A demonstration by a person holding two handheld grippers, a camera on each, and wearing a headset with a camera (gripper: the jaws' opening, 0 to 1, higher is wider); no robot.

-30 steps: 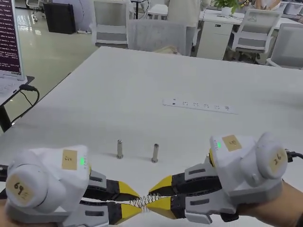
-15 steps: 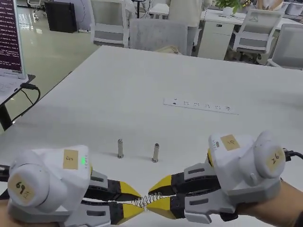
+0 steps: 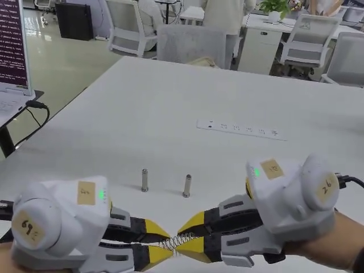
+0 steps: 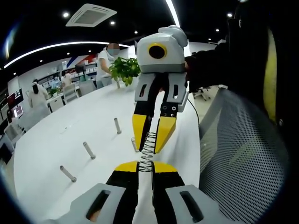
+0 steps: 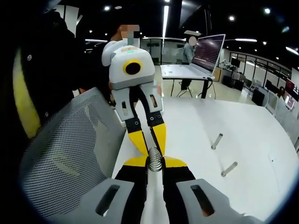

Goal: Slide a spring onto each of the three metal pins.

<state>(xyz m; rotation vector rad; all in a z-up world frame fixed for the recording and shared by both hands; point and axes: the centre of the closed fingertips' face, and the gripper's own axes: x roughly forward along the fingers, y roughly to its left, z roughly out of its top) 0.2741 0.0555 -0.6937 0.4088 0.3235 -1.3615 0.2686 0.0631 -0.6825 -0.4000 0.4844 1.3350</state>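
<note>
You've got the spring (image 4: 147, 149) spanning btwn both tips low over the bench's (image 3: 170, 114) near edge, L gripper (image 4: 145, 166) clamped on one end, R gripper (image 5: 154, 162) clamped on the other, w/ a pin (image 3: 144, 180) and a 2nd pin (image 3: 187, 185) upright just beyond.
</note>
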